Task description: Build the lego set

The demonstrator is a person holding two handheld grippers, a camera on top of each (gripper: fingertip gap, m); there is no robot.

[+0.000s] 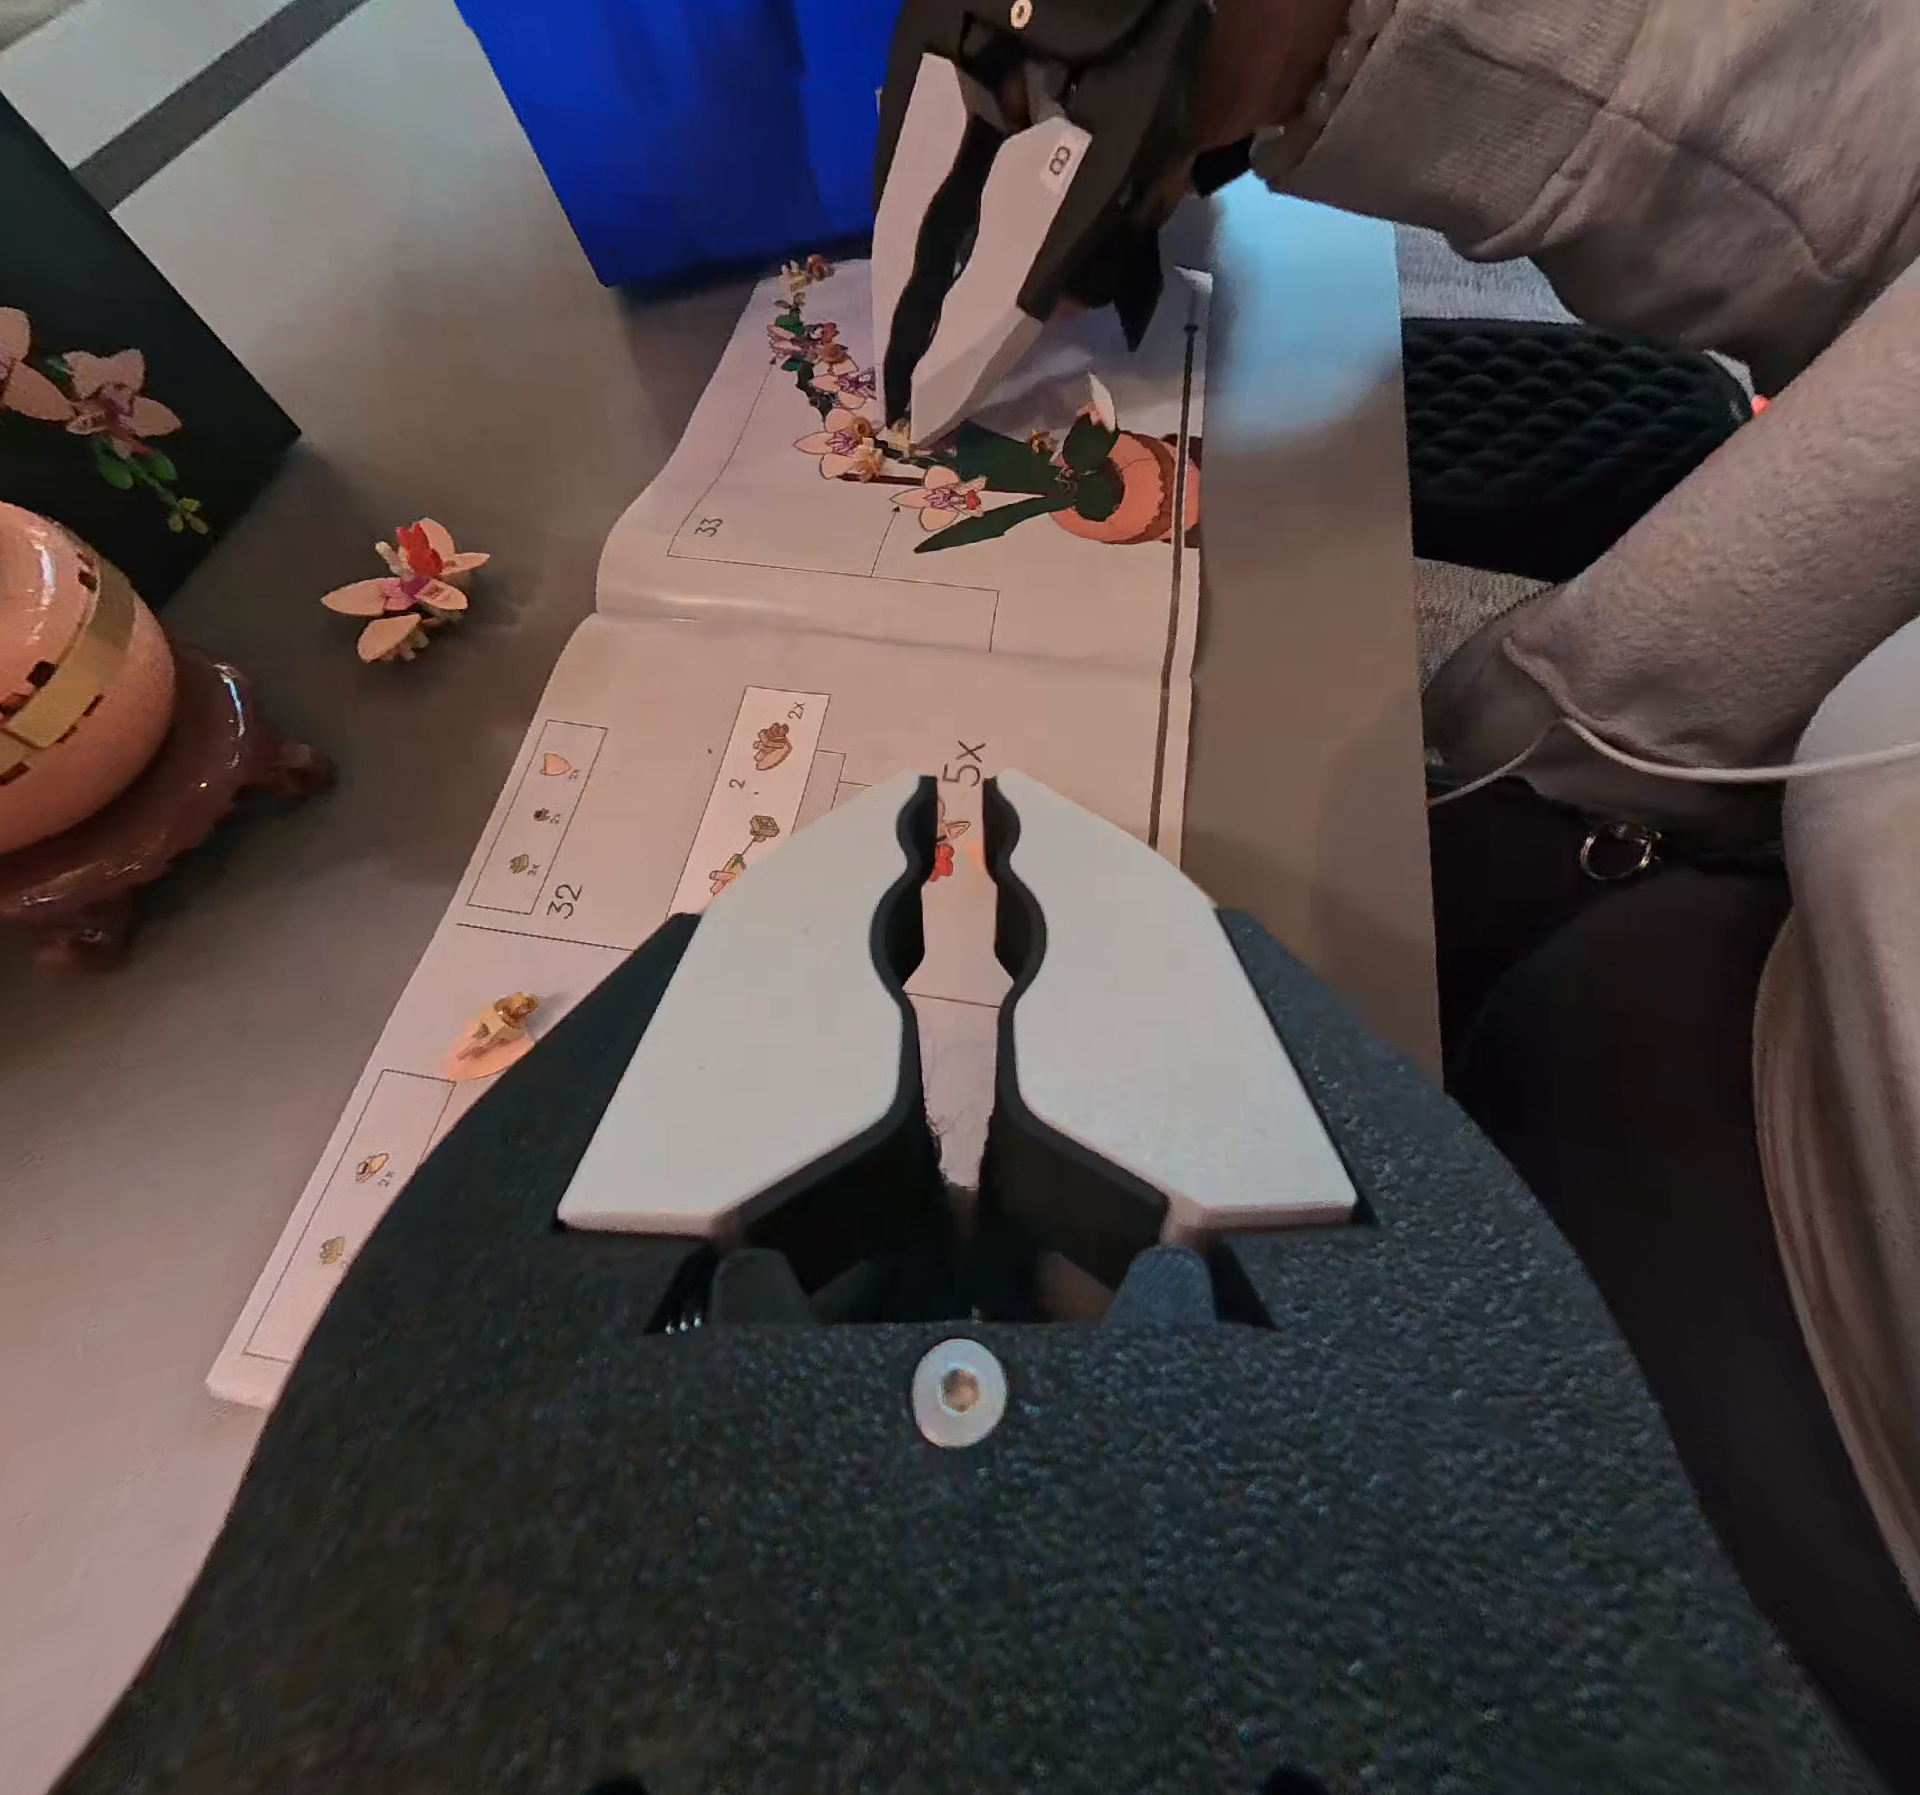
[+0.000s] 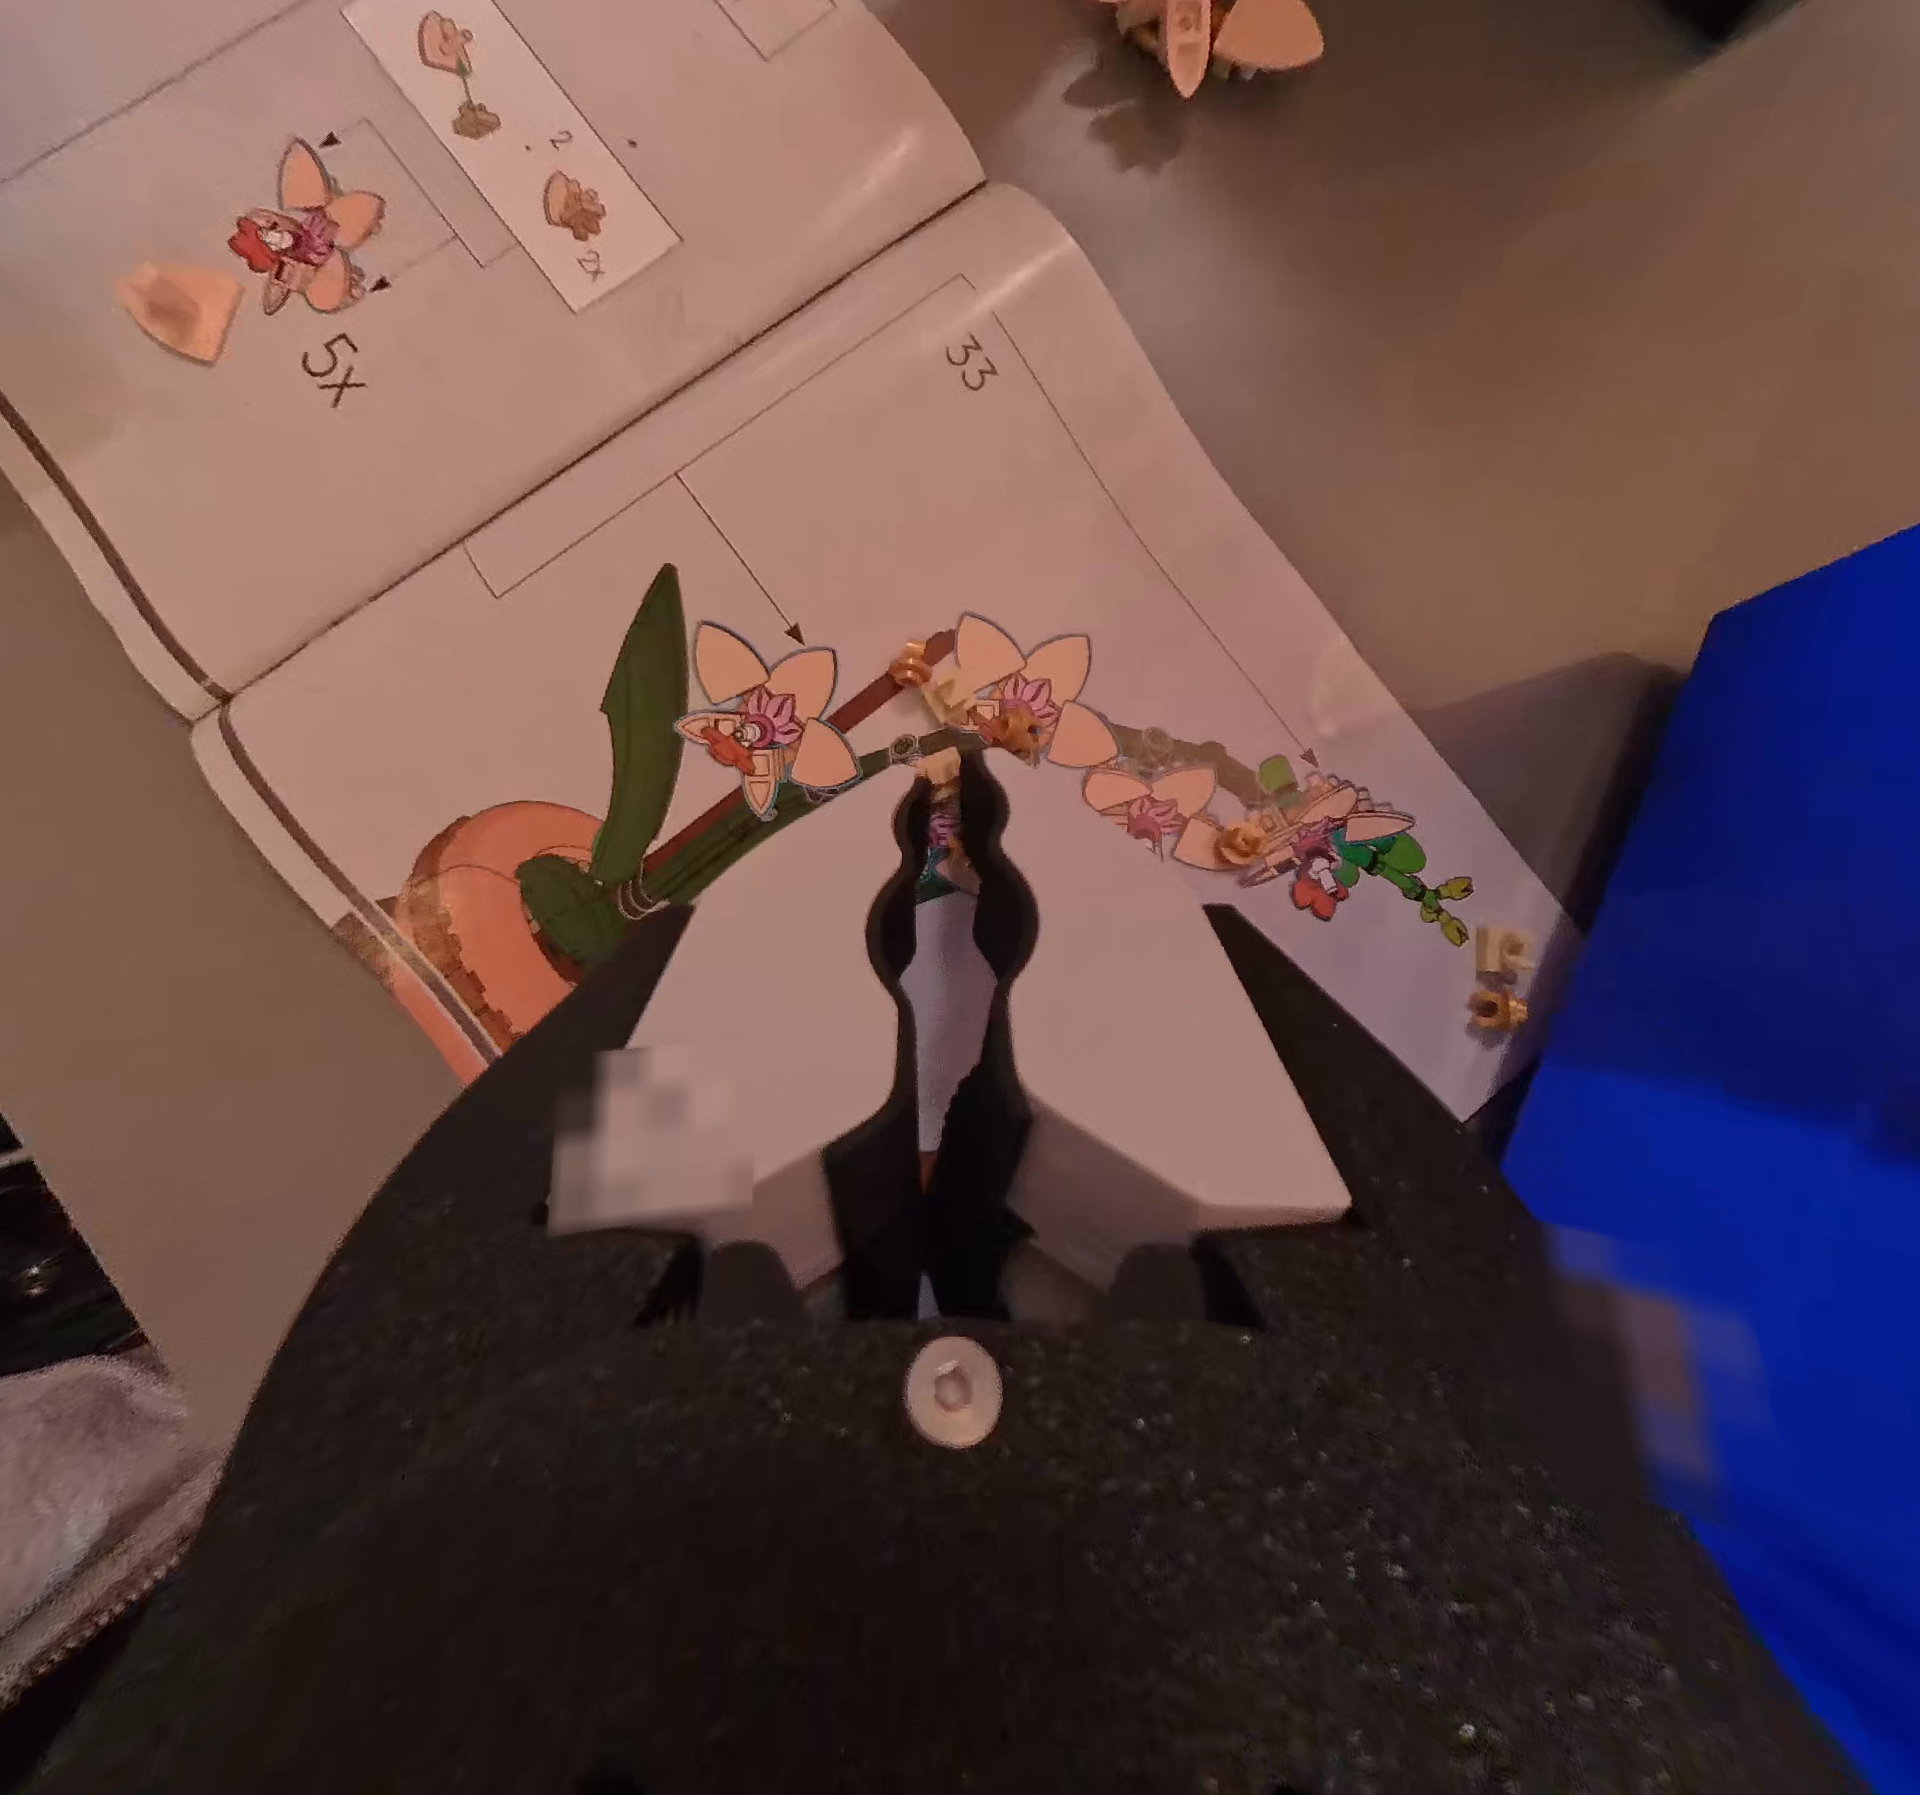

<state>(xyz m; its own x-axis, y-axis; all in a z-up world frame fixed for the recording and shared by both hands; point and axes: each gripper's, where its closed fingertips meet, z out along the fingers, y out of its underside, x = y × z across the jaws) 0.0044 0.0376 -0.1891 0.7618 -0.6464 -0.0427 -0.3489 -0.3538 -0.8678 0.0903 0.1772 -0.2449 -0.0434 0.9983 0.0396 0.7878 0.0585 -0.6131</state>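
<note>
At the bottom centre of the left wrist view, the left gripper [image 1: 961, 795] hovers over the near page of the open instruction booklet [image 1: 665, 924], jaws narrowed to a thin gap with nothing between them; probably idle while the other side picks. A loose cream-and-gold piece [image 1: 490, 1030] lies on the page just left of it.

Further up the frame, the right gripper [image 1: 914, 431] points steeply down onto the far page, tips pinched on a small cream brick [image 2: 938, 765]. Parts seem laid on the booklet to keep them beside the printed steps: another cream brick [image 2: 954, 694] and gold clip pieces [image 2: 1016, 727] sit just beyond the tips.

Mid-left, off the booklet, a finished flower [image 1: 410, 587] rests on the grey table [image 1: 364, 311]: pale petals, red and pink centre. At the left edge stands a peach pot [image 1: 62, 696] on a brown base. A blue bin [image 1: 675, 72] stands top centre.
</note>
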